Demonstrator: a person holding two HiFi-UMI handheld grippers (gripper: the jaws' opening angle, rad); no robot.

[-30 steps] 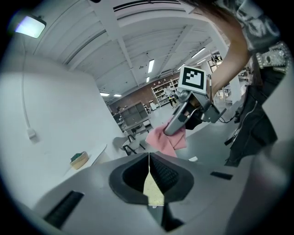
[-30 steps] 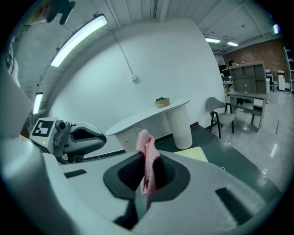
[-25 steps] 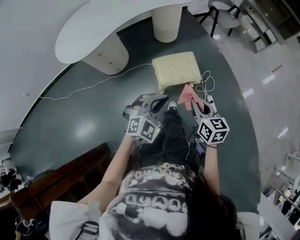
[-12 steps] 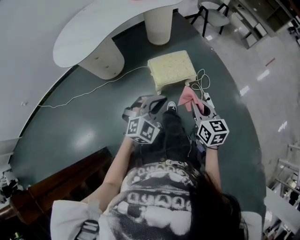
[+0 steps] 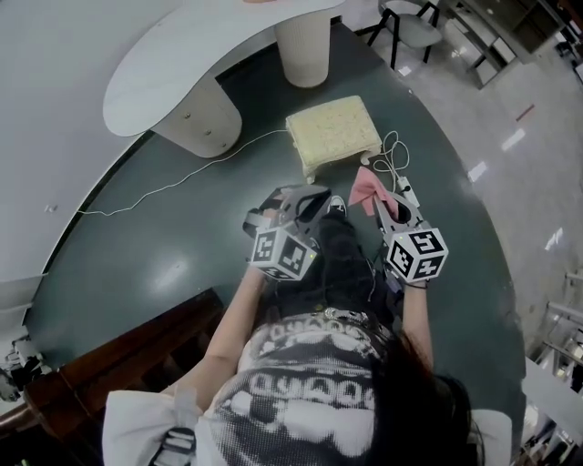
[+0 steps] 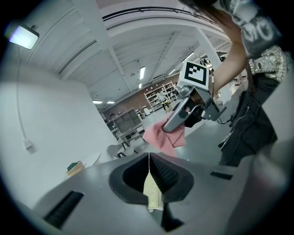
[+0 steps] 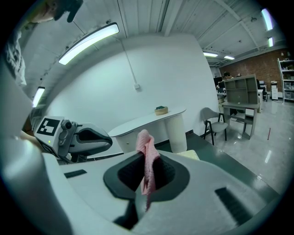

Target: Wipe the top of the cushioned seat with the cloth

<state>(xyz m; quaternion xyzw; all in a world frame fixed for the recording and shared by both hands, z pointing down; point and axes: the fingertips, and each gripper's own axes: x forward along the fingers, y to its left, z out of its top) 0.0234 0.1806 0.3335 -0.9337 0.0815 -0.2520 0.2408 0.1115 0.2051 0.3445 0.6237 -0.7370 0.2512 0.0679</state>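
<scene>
The pale yellow cushioned seat (image 5: 333, 132) stands on the dark floor ahead of the person, its top bare. My right gripper (image 5: 384, 202) is shut on the pink cloth (image 5: 366, 187), which hangs just short of the seat's near right corner. The same cloth (image 7: 147, 160) stands up pinched between the right jaws, with a sliver of seat (image 7: 191, 154) behind it. My left gripper (image 5: 308, 198) hovers beside it over the person's legs, jaws shut with nothing in them. Past the left gripper (image 6: 148, 158), the right gripper (image 6: 181, 112) shows with the cloth (image 6: 163, 137) dangling.
A white curved table (image 5: 173, 68) with a round leg (image 5: 302, 50) stands behind the seat. A white cable (image 5: 182, 179) trails across the floor and a coiled cord (image 5: 394, 157) lies right of the seat. A chair (image 5: 414, 27) is far right, wooden furniture (image 5: 137, 355) at lower left.
The view has drifted slightly, so the seat sits a little further left and up. Both grippers keep their places and the cloth stays pinched in the right one.
</scene>
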